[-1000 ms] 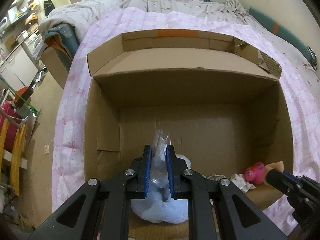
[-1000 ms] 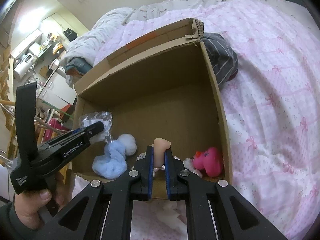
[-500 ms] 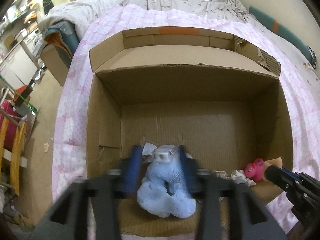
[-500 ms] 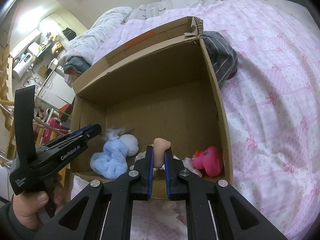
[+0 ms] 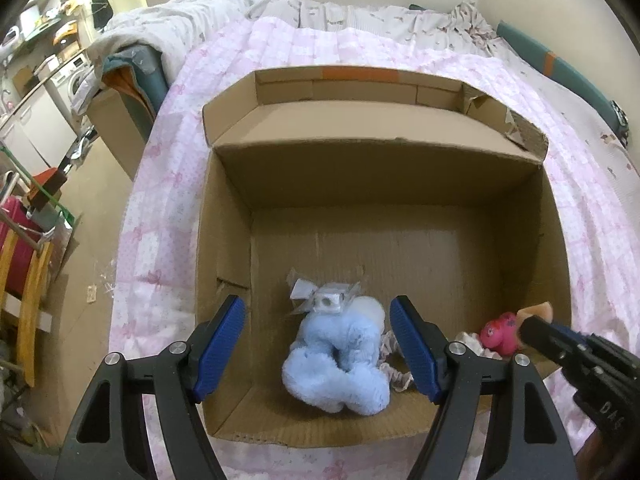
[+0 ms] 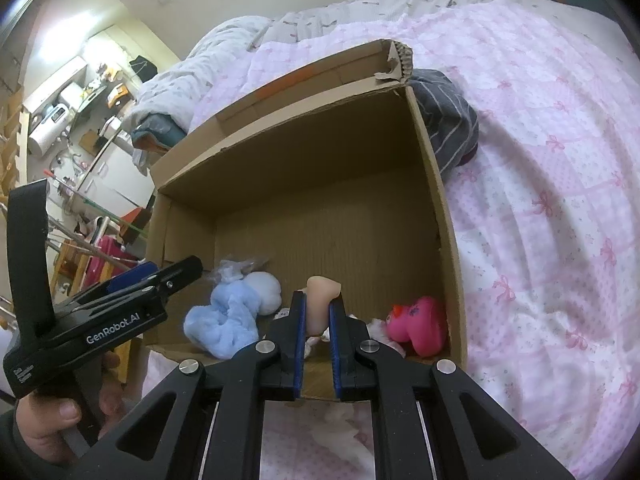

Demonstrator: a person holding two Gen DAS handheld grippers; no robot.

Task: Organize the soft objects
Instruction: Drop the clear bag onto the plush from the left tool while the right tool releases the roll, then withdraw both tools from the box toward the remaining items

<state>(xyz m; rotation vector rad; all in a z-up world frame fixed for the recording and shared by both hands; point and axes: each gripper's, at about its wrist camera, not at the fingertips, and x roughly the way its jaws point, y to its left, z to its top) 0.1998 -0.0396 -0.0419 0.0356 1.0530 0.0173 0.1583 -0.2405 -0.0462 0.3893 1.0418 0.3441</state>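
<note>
An open cardboard box (image 5: 224,248) (image 6: 444,216) sits on the pink bed. Inside lie a light blue plush toy (image 5: 340,356) (image 6: 228,320) with a clear plastic wrapper (image 5: 320,296) at its top, a pink rubber duck (image 5: 500,332) (image 6: 420,324) and a white frilly cloth (image 5: 396,364). My left gripper (image 5: 318,344) is open and empty above the blue plush. My right gripper (image 6: 318,316) is shut on a peach soft toy (image 6: 322,300) over the box's near edge; the toy also shows in the left wrist view (image 5: 538,312).
A grey striped garment (image 6: 448,120) lies on the pink bedspread (image 6: 560,160) just right of the box. A rumpled white duvet (image 5: 168,36) is at the bed's head. Left of the bed are a second cardboard box (image 5: 116,120), a pink suitcase (image 5: 12,256) and a wooden frame.
My left gripper opened and let go of the blue plush by its wrapper; the plush now lies on the box floor. My right gripper stays shut on the peach toy.
</note>
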